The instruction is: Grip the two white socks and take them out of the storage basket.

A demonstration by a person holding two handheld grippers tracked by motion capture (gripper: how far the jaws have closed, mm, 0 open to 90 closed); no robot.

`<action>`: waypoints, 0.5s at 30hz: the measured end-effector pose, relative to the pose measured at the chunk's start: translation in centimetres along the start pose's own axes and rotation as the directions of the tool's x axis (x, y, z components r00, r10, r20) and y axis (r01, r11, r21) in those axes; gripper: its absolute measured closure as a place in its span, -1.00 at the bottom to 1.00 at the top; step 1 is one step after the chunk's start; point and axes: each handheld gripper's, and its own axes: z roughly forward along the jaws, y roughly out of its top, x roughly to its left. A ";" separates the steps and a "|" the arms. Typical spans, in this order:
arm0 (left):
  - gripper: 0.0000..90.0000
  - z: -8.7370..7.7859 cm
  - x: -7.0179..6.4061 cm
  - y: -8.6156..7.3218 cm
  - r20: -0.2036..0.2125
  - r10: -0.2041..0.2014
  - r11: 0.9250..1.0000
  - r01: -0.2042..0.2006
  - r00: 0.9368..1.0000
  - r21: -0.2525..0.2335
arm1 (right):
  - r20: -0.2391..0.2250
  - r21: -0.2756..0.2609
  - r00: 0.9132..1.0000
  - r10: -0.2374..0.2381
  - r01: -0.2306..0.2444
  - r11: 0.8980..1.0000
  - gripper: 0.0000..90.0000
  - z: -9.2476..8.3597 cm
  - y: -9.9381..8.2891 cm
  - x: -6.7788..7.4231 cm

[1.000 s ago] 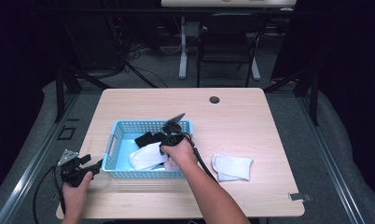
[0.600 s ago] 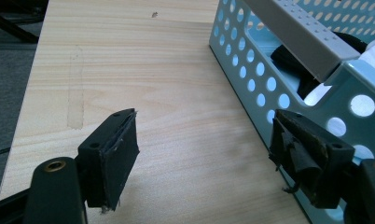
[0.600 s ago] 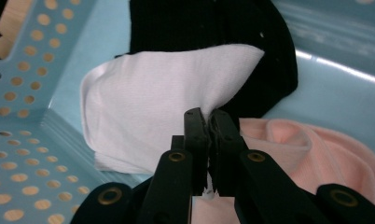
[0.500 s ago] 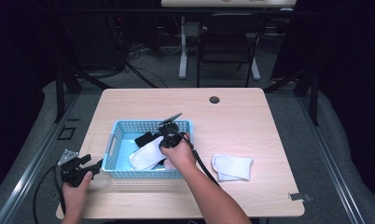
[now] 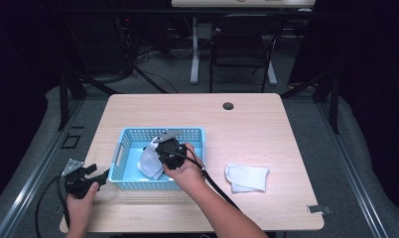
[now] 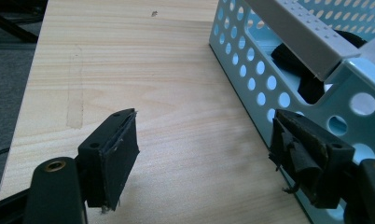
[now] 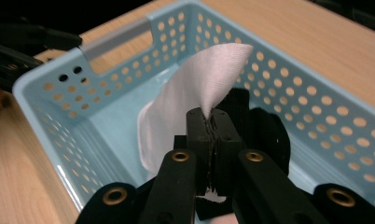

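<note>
Two tools in play. Right tool (image 7: 212, 122) clamped tight on a fold of a white sock (image 7: 195, 100), jaws pressed together with the cloth pinched between them. Raised now above the floor of the blue basket (image 5: 123, 148), where half a second back it sat lower among the contents; sock pulled up with it and hanging from the jaws, its lower part trailing toward the basket floor. Seen from above at (image 5: 168, 148), over the middle of the basket, with the sock (image 5: 149, 161) draped to its left. Dark cloth (image 7: 269, 135) left lying in the basket just behind the jaws.

Left tool (image 6: 213, 158) wide open and gripping nothing, resting low over the desk (image 5: 267, 124) just off the basket's near left corner, unchanged in place from a second ago.

Second white sock (image 5: 246, 177) flat on the desk, right of the basket and apart from it.

Judging by the lift: grip looks sound, sock probably being taken out to join its mate on the desk; worth clearing the basket wall before swinging right.
</note>
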 end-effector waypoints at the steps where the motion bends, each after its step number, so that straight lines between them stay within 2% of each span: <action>1: -0.48 0.0 0.0 0.0 0.000 0.000 1.000 0.000 1.000 0.001 | 0.000 -0.020 1.000 -0.011 0.011 1.000 0.97 -0.2 0.1 0.2; 6: -0.48 0.0 0.0 0.0 -0.003 0.000 1.000 0.000 1.000 0.005 | 0.001 -0.101 0.999 -0.036 0.036 0.994 0.97 -1.5 0.2 1.0; 10: -0.48 0.0 0.0 0.0 -0.004 0.002 1.000 -0.002 1.000 0.009 | 0.005 -0.158 0.999 -0.037 0.037 0.987 0.97 -2.8 0.3 1.2; 15: -0.48 0.1 0.0 0.0 -0.005 -0.002 1.000 0.002 1.000 0.002 | 0.002 -0.226 1.000 -0.027 0.027 0.974 0.97 -5.3 0.6 1.0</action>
